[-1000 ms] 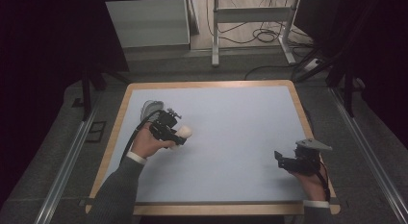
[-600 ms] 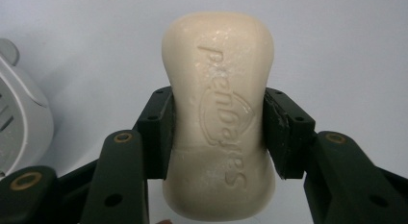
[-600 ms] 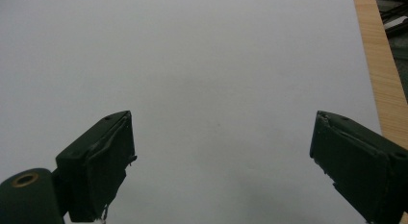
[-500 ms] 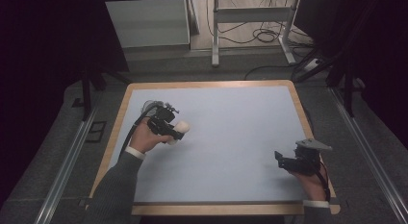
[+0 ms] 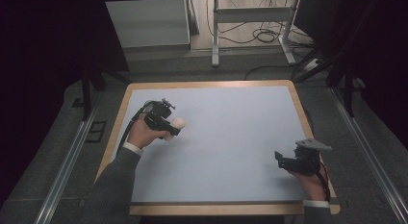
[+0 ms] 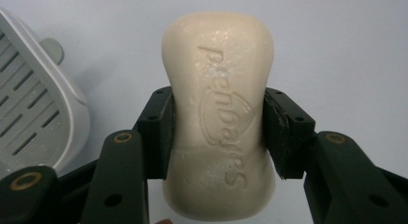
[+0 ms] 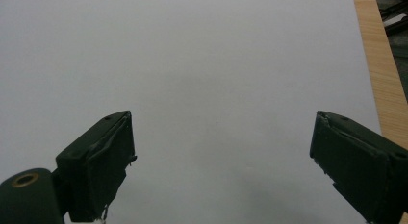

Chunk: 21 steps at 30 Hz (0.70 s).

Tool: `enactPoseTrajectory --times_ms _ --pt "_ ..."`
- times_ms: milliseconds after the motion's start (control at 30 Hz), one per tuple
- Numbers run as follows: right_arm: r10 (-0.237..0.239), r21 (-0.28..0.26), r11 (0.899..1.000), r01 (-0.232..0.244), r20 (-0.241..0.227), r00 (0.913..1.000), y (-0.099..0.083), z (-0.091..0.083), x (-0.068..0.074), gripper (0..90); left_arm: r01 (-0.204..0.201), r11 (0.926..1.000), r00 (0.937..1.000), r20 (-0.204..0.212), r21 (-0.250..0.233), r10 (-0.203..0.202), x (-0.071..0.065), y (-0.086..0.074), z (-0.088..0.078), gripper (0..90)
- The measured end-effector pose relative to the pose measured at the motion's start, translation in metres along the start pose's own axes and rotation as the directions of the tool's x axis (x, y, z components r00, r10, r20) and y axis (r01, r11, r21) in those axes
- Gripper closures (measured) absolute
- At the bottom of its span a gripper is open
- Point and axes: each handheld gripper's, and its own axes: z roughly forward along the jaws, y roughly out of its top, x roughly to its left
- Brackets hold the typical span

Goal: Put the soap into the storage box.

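A cream bar of soap (image 6: pixel 219 113) with embossed lettering is clamped across its middle by my left gripper (image 6: pixel 219 132), both black pads pressed on its sides. In the high view the left gripper (image 5: pixel 168 124) is at the left of the table, the soap (image 5: pixel 178 122) sticking out toward the right. A grey slotted soap dish (image 6: pixel 33 113) lies just left of the soap in the left gripper view. My right gripper (image 5: pixel 278 159) rests near the front right of the table. Its jaws (image 7: pixel 222 137) stand wide open over bare surface.
The table top is a pale blue-grey mat (image 5: pixel 231 128) with a wooden border (image 7: pixel 380 65) close to the right gripper. Metal rails run along both sides of the table, and a frame and cables lie on the floor beyond its far edge.
My left gripper has drifted slightly toward the far left with the soap in it, now covering the grey dish seen earlier. The right hand has not moved.
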Motion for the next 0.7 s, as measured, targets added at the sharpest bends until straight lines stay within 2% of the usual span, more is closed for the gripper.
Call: enactPoseTrajectory --times_ms 167,433,700 --pt "-0.002 0.001 1.000 0.002 0.001 1.0000 0.000 0.000 0.000 8.1 0.003 1.0000 0.9999 -0.012 0.000 -0.003 0.004 0.000 -0.002 49.8" --pt "-0.004 0.004 1.000 0.004 0.000 1.0000 0.000 0.001 -0.001 8.1 0.039 0.9992 0.9992 -0.007 -0.008 -0.039 0.015 0.000 -0.003 49.8" --pt "-0.002 0.007 1.000 0.002 -0.001 1.0000 -0.001 0.001 -0.001 8.1 0.046 0.9989 0.9988 -0.017 -0.012 -0.046 0.023 0.003 -0.008 49.8"
